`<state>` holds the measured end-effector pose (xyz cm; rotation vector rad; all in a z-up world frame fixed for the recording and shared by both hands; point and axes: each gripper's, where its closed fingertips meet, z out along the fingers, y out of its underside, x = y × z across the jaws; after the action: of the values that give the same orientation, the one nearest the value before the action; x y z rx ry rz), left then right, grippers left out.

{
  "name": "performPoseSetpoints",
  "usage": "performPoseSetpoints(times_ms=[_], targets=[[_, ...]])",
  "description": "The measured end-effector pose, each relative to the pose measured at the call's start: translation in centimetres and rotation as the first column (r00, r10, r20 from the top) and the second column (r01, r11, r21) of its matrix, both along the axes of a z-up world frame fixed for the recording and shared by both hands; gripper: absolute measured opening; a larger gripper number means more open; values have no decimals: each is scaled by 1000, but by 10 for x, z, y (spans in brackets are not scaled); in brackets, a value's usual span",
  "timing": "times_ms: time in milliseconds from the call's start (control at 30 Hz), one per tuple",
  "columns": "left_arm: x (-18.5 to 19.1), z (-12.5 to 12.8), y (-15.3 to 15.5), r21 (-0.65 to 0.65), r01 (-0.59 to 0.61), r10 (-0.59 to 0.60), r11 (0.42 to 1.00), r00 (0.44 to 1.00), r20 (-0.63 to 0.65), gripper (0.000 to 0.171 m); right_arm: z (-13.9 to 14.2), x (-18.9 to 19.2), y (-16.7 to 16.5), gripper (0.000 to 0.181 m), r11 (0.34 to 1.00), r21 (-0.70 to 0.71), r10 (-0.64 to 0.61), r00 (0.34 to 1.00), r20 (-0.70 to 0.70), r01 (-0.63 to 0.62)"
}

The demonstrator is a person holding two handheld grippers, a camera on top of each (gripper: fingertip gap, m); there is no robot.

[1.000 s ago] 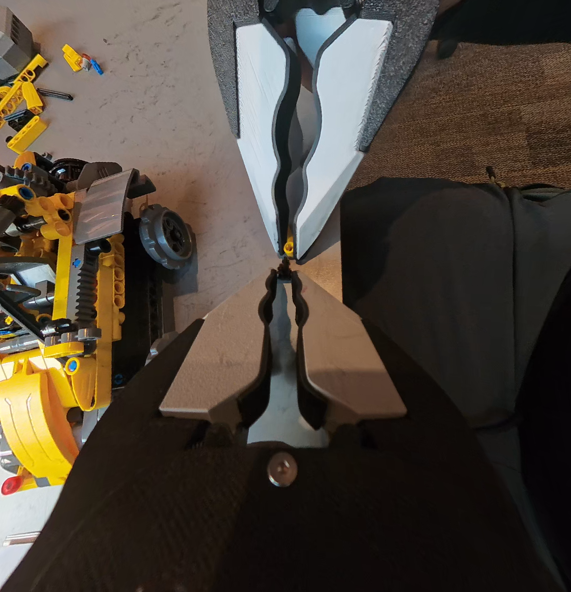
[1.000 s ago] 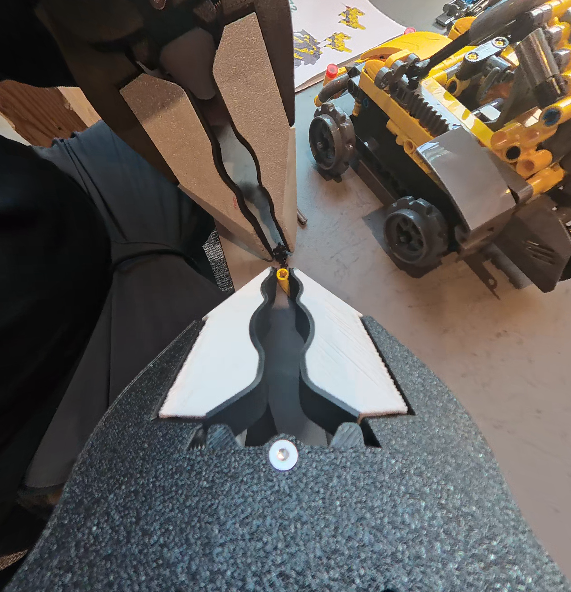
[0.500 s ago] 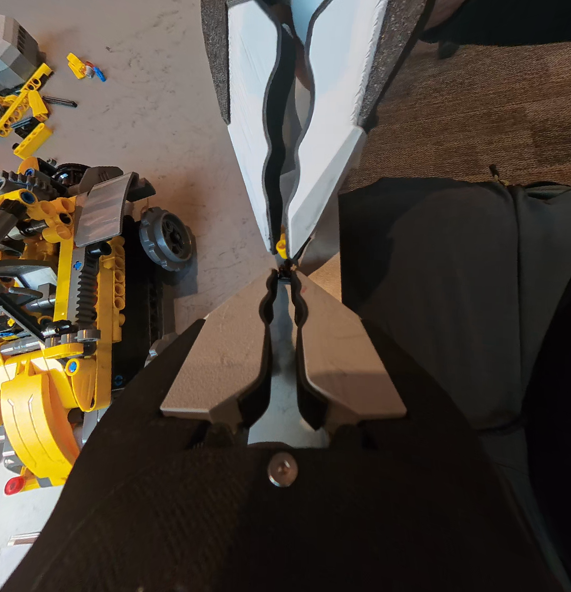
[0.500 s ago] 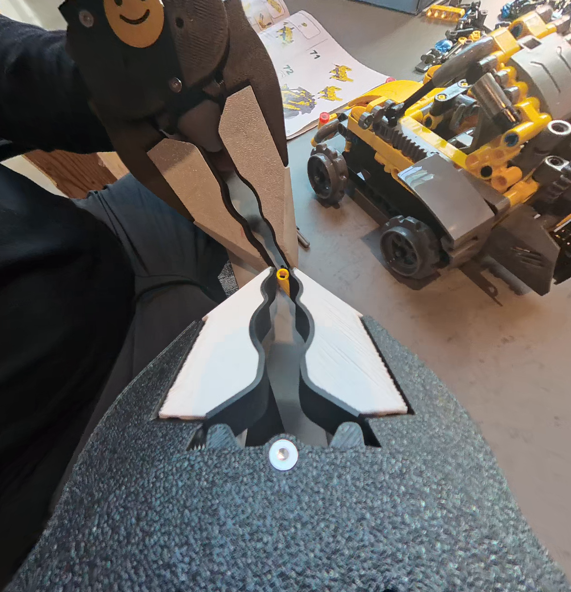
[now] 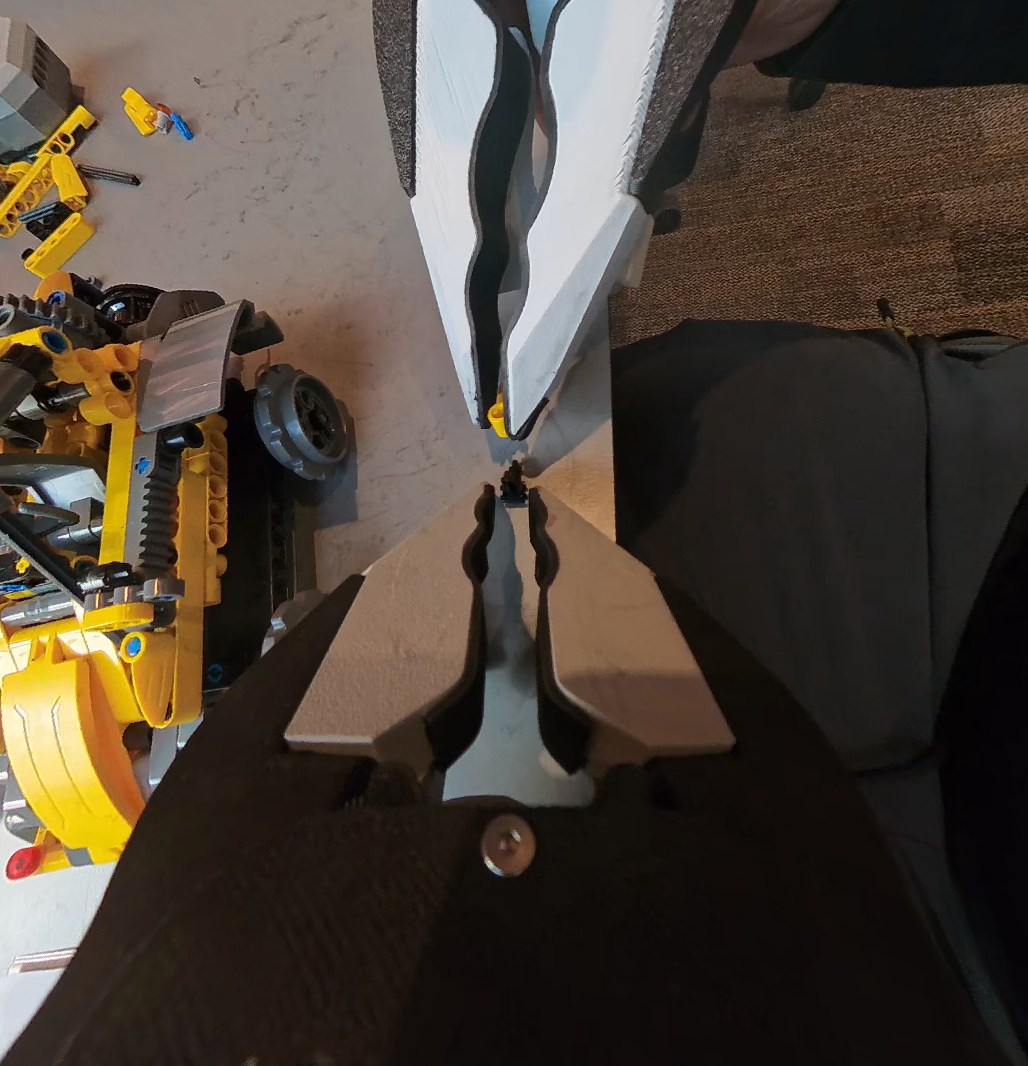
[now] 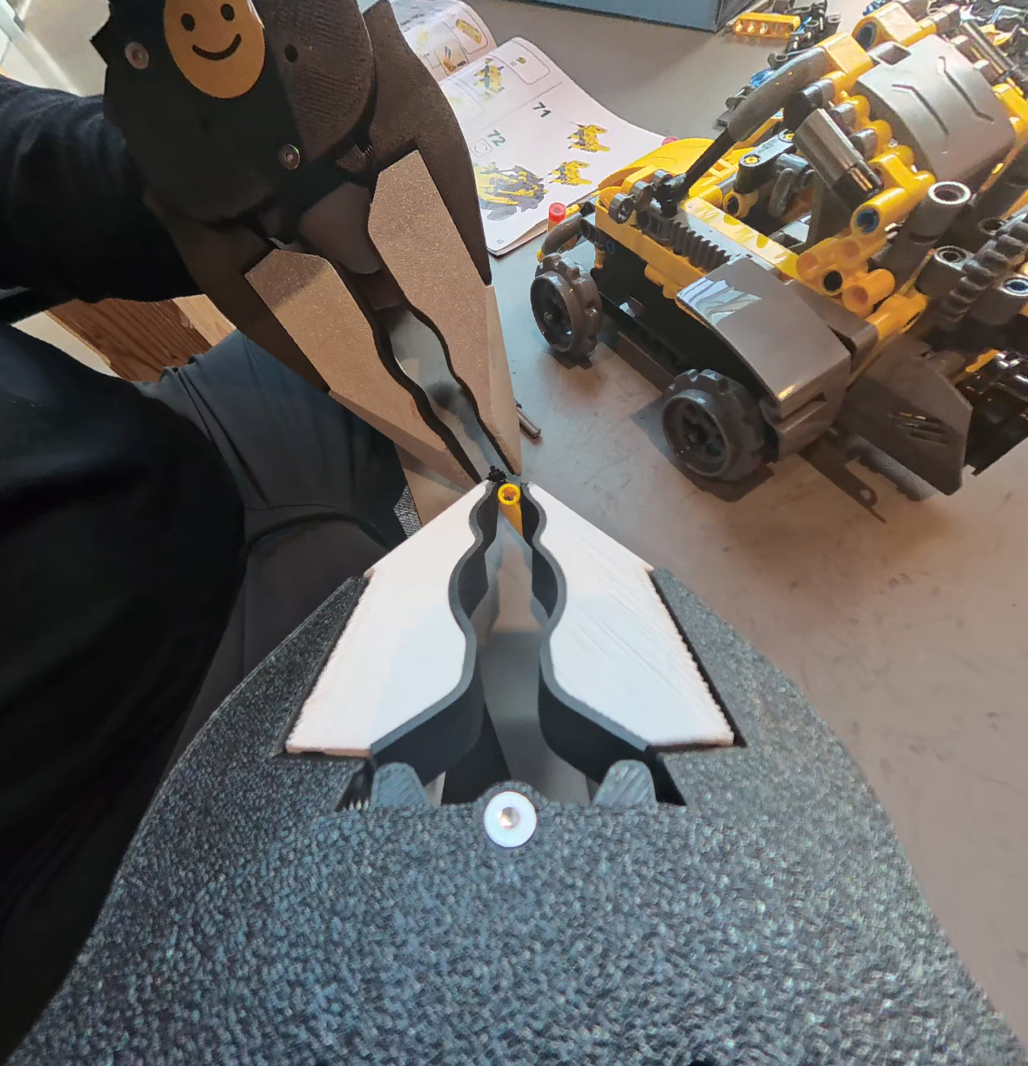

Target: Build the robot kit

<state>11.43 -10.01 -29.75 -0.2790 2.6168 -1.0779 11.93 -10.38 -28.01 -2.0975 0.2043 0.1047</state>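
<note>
My left gripper (image 5: pixel 511 494), with grey fingers, is shut on a tiny black pin (image 5: pixel 512 481) that sticks out past its tips. My right gripper (image 6: pixel 508 489), with white fingers, is shut on a small yellow tube piece (image 6: pixel 509 499). The two grippers point tip to tip over the table's near edge. The black pin (image 6: pixel 496 475) and the yellow tube (image 5: pixel 496 416) are a short gap apart, roughly in line. In the left wrist view the right gripper (image 5: pixel 500 424) comes down from the top. In the right wrist view the left gripper (image 6: pixel 498 470) comes in from the upper left.
A large yellow and grey brick vehicle (image 5: pixel 96 519) (image 6: pixel 817 259) stands on the grey table (image 5: pixel 303 190) beside the grippers. Loose yellow parts (image 5: pixel 50 190) lie beyond it. An open instruction booklet (image 6: pixel 534 109) and a short dark axle (image 6: pixel 529 424) lie nearby. A person's dark trousers (image 5: pixel 788 519) fill the space past the table edge. Less than 4 cm separates the two grippers' tips.
The tips met half a second ago and have drawn slightly apart. The left gripper has tilted up in the right wrist view, showing more of its body. Both keep their pieces.
</note>
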Motion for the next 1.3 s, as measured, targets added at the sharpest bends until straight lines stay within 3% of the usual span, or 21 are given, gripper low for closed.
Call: performPoseSetpoints(times_ms=[233,367,567,800,933,1033,1300], targets=[[-1,1,3,0,-5,5,1000,1000,0,12,9,-2,1,5,999,42,9,1000,4,-9],[-1,5,6,8,-21,21,1000,999,50,16,25,-7,3,5,991,133,29,999,-13,-27],[-4,41,2,-108,-33,53,994,981,185,4,52,-23,6,4,938,331,123,992,-42,-102],[-10,64,0,-166,11,41,986,951,308,10,72,-21,8,5,872,489,222,892,-393,-2],[-14,72,-2,-163,41,26,986,922,386,12,62,-19,8,5,892,450,237,806,-542,41],[-14,69,-3,-125,58,-1,990,913,407,15,54,-20,8,5,911,411,231,777,-586,40],[-18,67,-10,-100,124,-71,987,905,419,13,56,-28,9,5,914,407,263,750,-607,8]])
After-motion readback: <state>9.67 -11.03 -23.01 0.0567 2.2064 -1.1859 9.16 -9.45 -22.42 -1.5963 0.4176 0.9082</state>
